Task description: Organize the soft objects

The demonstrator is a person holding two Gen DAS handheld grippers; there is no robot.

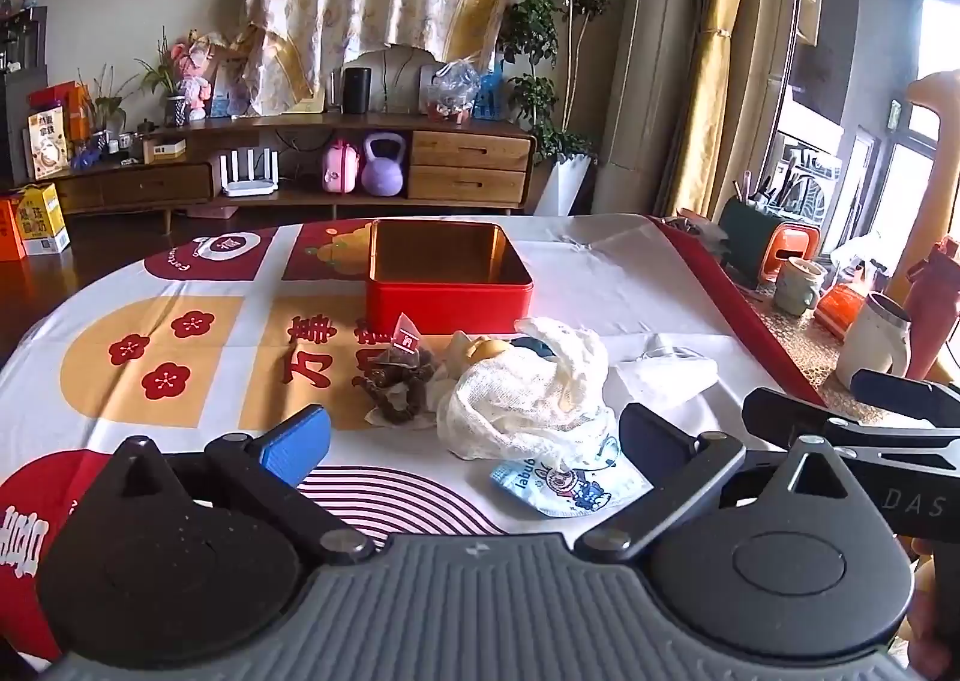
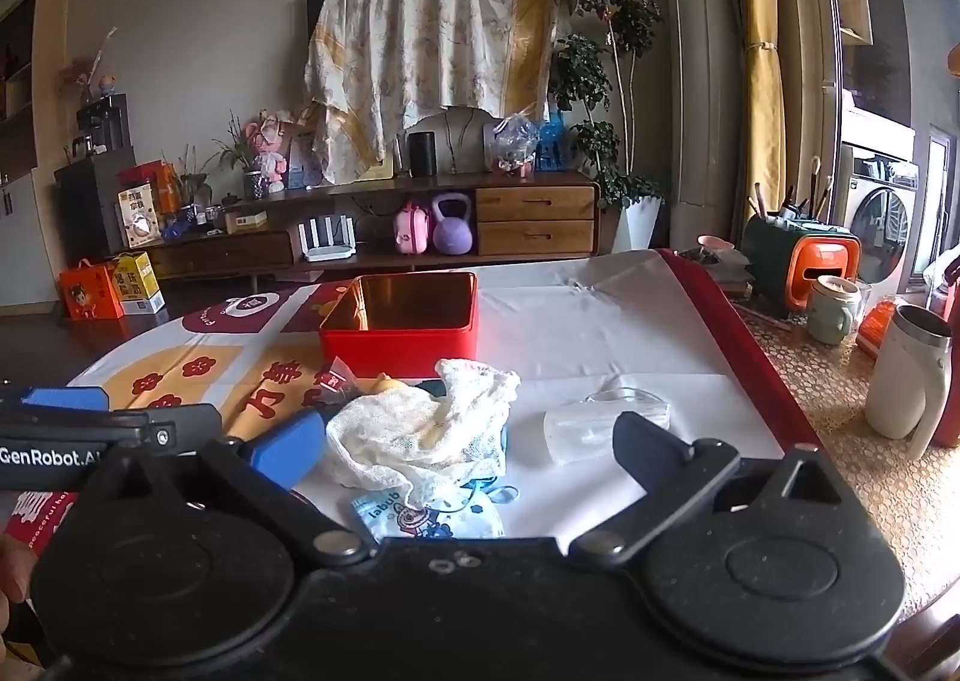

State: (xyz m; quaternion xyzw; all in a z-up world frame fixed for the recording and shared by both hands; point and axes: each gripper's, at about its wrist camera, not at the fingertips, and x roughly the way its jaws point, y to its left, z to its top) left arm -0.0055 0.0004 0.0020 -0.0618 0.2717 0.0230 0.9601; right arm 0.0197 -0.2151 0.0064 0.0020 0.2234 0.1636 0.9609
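A crumpled white gauze cloth (image 1: 528, 399) (image 2: 420, 435) lies on the table in front of an open, empty red tin box (image 1: 447, 273) (image 2: 402, 321). A printed cartoon face mask (image 1: 570, 480) (image 2: 432, 513) lies under its near edge. A brown tea-bag pouch (image 1: 399, 375) sits to its left, and a clear-wrapped white mask (image 1: 666, 375) (image 2: 594, 423) to its right. A small yellow soft toy (image 1: 480, 348) peeks out behind the cloth. My left gripper (image 1: 474, 435) is open, just short of the cloth. My right gripper (image 2: 468, 441) is open, with the cloth between its fingers.
The table has a red, white and yellow printed tablecloth (image 1: 180, 345). At the right edge stand a white jug (image 2: 906, 375), a green mug (image 2: 831, 306) and an orange and green holder (image 2: 804, 255). A TV cabinet (image 2: 420, 225) stands beyond.
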